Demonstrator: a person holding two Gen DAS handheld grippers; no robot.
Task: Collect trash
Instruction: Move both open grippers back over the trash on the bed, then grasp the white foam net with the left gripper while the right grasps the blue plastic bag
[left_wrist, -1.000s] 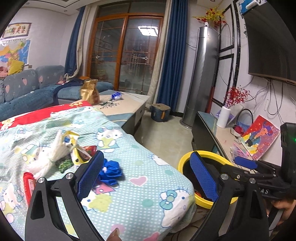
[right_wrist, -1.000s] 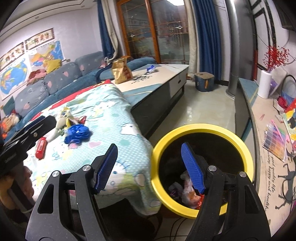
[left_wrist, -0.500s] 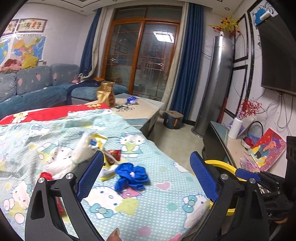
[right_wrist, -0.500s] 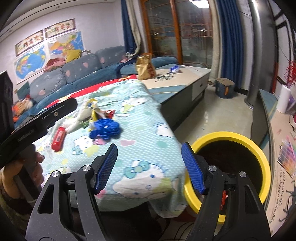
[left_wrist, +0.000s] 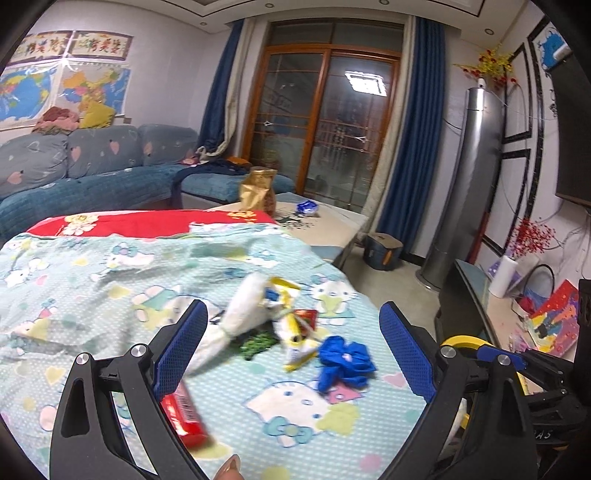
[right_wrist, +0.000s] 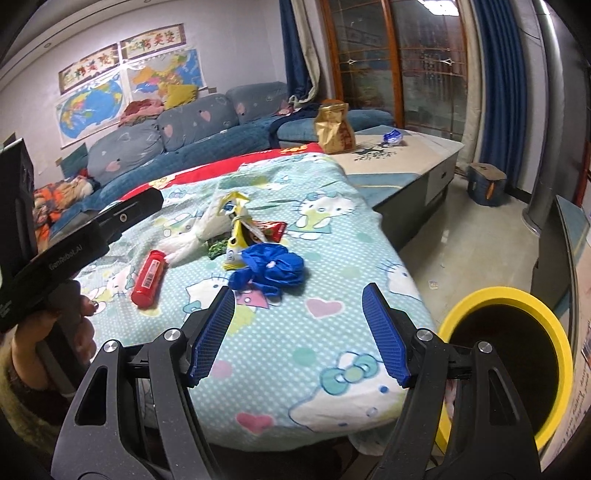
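Trash lies on the cartoon-cat blanket: a crumpled blue wad, a yellow wrapper, a white bag, a red tube, and a small green scrap. My left gripper is open above the pile, empty. My right gripper is open and empty, just short of the blue wad. The yellow-rimmed bin stands on the floor to the right.
A low table beyond the blanket holds a gold bag and a blue wrapper. A blue sofa runs along the back left. A TV stand with clutter and a tall silver tower stand right.
Both grippers have swung left from over the bin toward the trash pile on the blanket. The bin has slid to the right edge of both views. Both stay open.
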